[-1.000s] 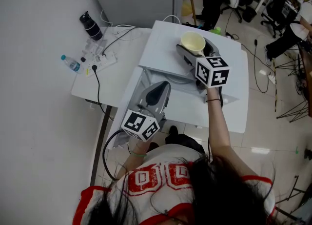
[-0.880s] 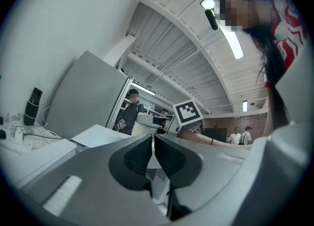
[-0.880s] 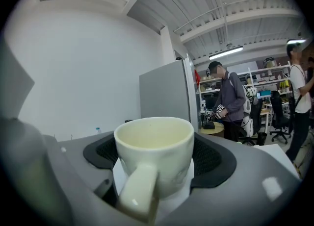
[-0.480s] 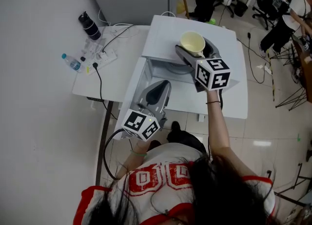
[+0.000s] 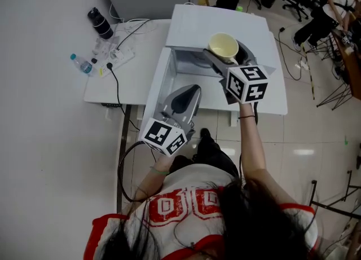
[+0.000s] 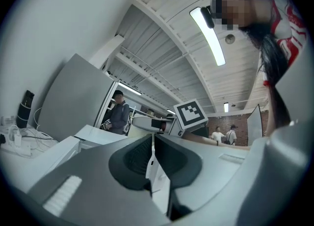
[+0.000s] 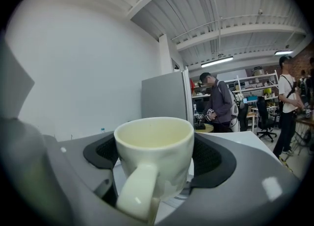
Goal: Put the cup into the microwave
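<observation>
microwave mouth open, door swung out left

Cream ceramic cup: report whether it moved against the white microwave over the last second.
Yes. The cream ceramic cup, clamped in the right gripper, came toward the person: from over the white microwave top to its front edge, above the open cavity.

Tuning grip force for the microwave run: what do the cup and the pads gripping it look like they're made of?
Cup: probably glazed ceramic. It is cream-coloured with a thick wall, rim and handle, and a soft sheen with small highlights. Melamine can't be ruled out by look alone.
Pads: likely rubber or a similar elastomer. They are matte black with a fine ribbed texture.
</observation>
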Tool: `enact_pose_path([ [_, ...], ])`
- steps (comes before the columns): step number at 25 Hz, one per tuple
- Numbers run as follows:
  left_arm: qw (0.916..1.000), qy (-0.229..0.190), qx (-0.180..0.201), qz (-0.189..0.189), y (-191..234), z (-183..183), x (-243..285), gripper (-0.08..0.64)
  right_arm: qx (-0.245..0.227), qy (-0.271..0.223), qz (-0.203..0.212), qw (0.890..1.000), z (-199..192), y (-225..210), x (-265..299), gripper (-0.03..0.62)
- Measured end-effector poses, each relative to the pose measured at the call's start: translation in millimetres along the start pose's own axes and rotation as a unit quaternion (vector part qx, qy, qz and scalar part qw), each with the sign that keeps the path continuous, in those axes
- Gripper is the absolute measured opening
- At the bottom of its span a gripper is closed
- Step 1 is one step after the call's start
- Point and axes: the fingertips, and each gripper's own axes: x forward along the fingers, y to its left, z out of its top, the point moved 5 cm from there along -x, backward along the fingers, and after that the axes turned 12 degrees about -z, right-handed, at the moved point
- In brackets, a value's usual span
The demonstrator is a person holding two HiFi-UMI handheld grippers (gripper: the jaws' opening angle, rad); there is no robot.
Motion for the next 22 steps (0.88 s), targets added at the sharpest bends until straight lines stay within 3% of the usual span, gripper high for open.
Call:
enact_pose_path([
  [10,0.9996,0.013,-0.005,-0.024,-20,-6,-17,0.002,0.006,0.004,-0.038,0.999,-13,11,-44,0.442],
  [22,0.9989,0.043,-0.004,-0.017,-22,-32,0,0.003,0.013,0.015,-0.053,0.998,-30,-4,-60,0.442],
])
